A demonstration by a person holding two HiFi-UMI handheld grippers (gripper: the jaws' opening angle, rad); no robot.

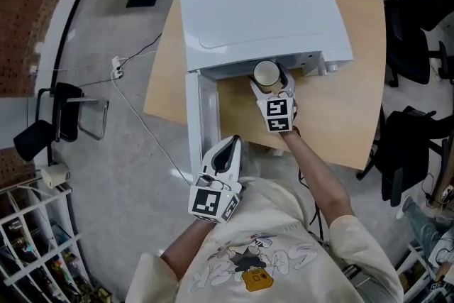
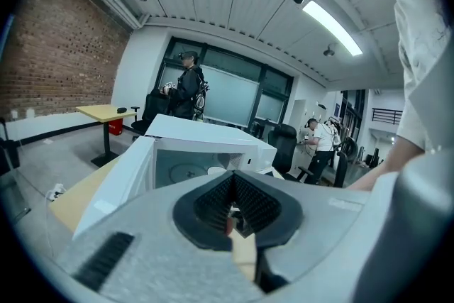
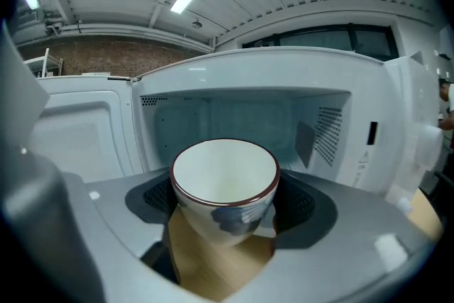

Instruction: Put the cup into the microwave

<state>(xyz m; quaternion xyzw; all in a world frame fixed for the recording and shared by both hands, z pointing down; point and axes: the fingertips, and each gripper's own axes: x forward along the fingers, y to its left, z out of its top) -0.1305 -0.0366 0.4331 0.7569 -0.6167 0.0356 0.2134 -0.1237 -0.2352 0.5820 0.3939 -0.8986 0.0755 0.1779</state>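
A white microwave [image 1: 262, 10] stands on a wooden table [image 1: 340, 117], its door [image 1: 201, 117] swung open toward me on the left. My right gripper [image 1: 270, 81] is shut on a white cup [image 1: 266, 72] with a dark red rim and blue markings, held upright just in front of the open cavity. In the right gripper view the cup [image 3: 225, 184] sits between the pads, and the empty cavity of the microwave [image 3: 241, 117] lies right behind it. My left gripper [image 1: 227, 151] hangs by the door's outer end, shut and empty. In its own view, the left gripper [image 2: 230, 213] faces the microwave [image 2: 213, 145].
Black office chairs [image 1: 411, 32] stand at the table's right side. A cable [image 1: 142, 117] runs across the floor to the left, near a black chair [image 1: 57, 117] and a wire shelf [image 1: 35, 245]. Far behind the microwave stand two people [image 2: 186, 81], [image 2: 319, 145].
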